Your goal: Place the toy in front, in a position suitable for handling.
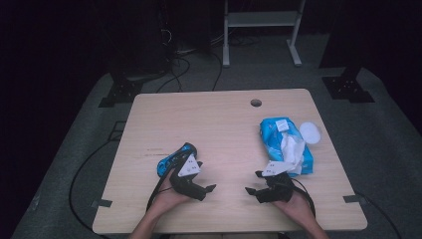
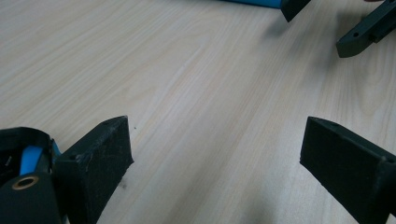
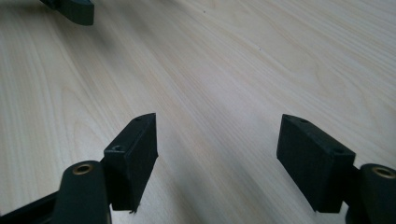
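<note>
The pack of wet wipes sits on the right side of the wooden surface, blue wrapper, with a white wipe pulled up and crumpled out of its top. A small white round lid lies just beside it on the far right. The right gripper is nearest, resting low on the surface just in front of the pack, its grey plate almost under the hanging wipe. Its fingers are spread wide with nothing but bare wood between them. The left gripper is over on the other side, well apart from the pack, pointing in toward the right one. Its fingers are wide open too and hold nothing.
</note>
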A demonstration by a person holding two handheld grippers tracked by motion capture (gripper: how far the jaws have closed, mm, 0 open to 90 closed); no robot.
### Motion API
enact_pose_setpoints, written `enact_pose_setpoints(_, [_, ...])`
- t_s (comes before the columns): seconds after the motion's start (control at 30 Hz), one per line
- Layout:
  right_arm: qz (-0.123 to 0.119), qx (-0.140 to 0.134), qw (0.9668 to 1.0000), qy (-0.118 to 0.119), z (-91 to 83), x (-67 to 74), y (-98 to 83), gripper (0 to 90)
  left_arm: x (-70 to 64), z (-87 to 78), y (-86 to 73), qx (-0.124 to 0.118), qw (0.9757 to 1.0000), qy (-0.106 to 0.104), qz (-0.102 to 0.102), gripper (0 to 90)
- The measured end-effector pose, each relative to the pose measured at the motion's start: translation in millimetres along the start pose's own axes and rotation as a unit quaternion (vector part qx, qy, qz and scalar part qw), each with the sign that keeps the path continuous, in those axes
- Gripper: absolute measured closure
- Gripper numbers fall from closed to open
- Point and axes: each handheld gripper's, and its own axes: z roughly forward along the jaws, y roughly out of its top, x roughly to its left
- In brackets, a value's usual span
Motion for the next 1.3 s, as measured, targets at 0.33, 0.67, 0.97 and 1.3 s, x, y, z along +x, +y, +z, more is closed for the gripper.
enact_pose_setpoints(0.33, [0.003,0.003,1.0000,-0.006,0.0,-3.0,-0.3,27.8,18.0,-14.1,-0.6,0.014,0.9991,0.038,0.011,8.6])
enact_pose_setpoints(0.67, [0.007,0.005,0.9999,-0.015,0.3,-5.4,-0.2,27.4,48.0,-47.8,-0.4,0.012,0.9953,0.096,0.007,8.5])
enact_pose_setpoints(0.97, [0.003,0.008,0.9998,-0.018,1.7,-5.2,0.3,27.3,72.4,-69.1,-12.7,0.038,0.9892,0.142,0.005,8.6])
enact_pose_setpoints(1.3, [0.003,0.017,0.9996,-0.021,5.5,-4.6,1.0,27.4,84.3,-51.8,-22.3,0.078,0.9886,0.128,0.013,9.8])
